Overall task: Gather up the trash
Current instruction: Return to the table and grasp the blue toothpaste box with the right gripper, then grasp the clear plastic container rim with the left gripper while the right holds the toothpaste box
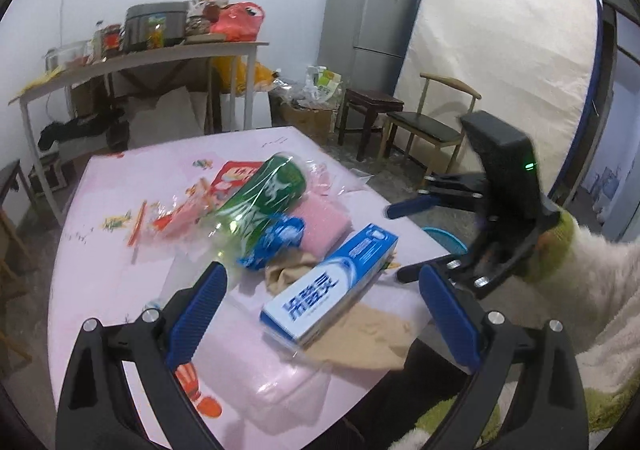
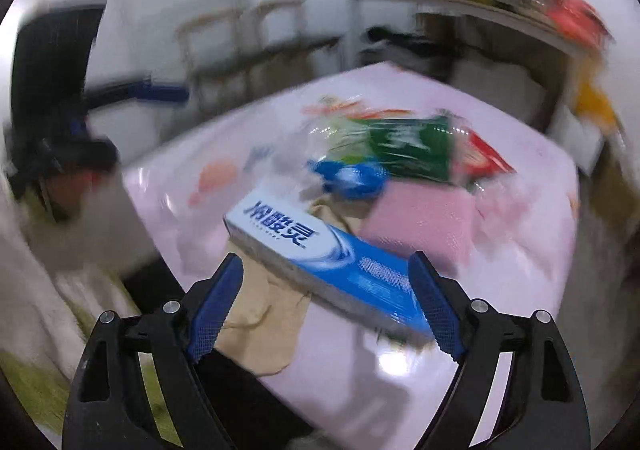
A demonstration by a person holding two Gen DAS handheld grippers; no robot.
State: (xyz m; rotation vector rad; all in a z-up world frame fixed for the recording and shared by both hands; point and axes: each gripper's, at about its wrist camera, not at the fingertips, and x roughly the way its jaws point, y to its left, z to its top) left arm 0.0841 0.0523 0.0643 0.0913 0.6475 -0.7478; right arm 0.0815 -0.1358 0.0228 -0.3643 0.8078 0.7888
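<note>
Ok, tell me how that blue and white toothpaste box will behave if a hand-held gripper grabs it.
The toothpaste box looks like thin card: probably stiff along its length but crushable if squeezed hard. Its flat sides should stop it rolling. It rests partly on the tan cloth, so it may tip or slide when nudged, and the glossy print could be slippery.

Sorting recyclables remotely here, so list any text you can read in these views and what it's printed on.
"冷酸灵": large blue characters on the blue and white toothpaste box.
Green bottle: white lettering, warped under clear plastic, unreadable.
Red snack wrapper: print too small to read.
Small print on the box: blurred.
</note>
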